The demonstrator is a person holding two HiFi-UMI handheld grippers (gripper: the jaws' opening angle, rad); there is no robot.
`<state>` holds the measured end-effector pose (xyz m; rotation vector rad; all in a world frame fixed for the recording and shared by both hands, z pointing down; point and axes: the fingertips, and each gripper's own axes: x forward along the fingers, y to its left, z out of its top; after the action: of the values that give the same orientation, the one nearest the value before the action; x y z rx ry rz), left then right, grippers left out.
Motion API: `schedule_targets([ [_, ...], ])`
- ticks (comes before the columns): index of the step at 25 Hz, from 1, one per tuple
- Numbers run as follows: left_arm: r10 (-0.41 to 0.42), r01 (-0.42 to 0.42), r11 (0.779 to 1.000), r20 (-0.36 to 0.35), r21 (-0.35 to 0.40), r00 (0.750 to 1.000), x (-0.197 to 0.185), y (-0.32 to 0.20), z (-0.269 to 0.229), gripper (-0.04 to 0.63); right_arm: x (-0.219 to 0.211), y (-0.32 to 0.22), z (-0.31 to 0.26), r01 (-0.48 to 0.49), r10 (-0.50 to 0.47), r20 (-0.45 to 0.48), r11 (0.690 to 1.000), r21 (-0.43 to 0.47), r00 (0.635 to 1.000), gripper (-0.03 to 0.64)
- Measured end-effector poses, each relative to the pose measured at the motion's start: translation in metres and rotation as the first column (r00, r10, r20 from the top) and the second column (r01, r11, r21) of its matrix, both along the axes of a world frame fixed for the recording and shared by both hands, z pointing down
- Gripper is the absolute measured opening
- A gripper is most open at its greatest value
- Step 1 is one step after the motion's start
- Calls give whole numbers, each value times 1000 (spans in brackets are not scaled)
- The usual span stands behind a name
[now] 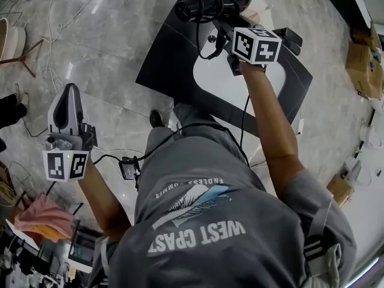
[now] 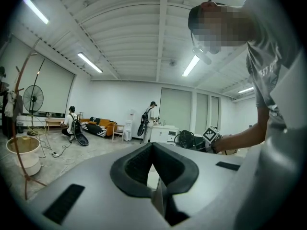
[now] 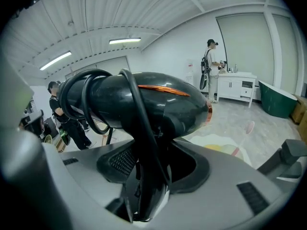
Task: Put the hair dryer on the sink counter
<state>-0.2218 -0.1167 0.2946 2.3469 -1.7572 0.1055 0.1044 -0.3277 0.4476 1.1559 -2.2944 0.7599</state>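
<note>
Head view: your right hand-held gripper [image 1: 223,33] holds the hair dryer [image 1: 201,5] up over a black board [image 1: 168,65]. Your shirt [image 1: 240,221] reads "WEST COAST".
Left gripper view: left hand-held gripper [image 2: 152,146] is closed and empty.
Right gripper view: jaws clamp the dryer's handle, with the cord [image 3: 91,99] looped round the barrel.

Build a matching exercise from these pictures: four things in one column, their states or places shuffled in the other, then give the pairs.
Things
1. hair dryer
2. cord
3. left tool
4. cloth

States or places
A. shut, holds nothing
B. pink, crumpled at the head view's lower left
C. handle clamped in the right tool
D. looped round the dryer's barrel

Pairs: 1-C, 2-D, 3-A, 4-B
</note>
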Motion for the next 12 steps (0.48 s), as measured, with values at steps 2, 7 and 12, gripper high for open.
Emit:
schedule_targets([
  [2, -6, 6, 1000, -1, -8, 1000, 1, -1, 4, 15, 1, -5, 10, -2, 2, -15, 1000, -11, 1000, 212],
  [7, -26, 25, 999, -10, -27, 1000, -19, -9, 20, 15, -18, -20, 47, -7, 4, -63, 999, -54, 998, 212],
  [12, -42, 41, 998, -19, -49, 999, -23, -11, 33, 15, -21, -28, 83, -2, -8, -106, 995, -100, 994, 212],
])
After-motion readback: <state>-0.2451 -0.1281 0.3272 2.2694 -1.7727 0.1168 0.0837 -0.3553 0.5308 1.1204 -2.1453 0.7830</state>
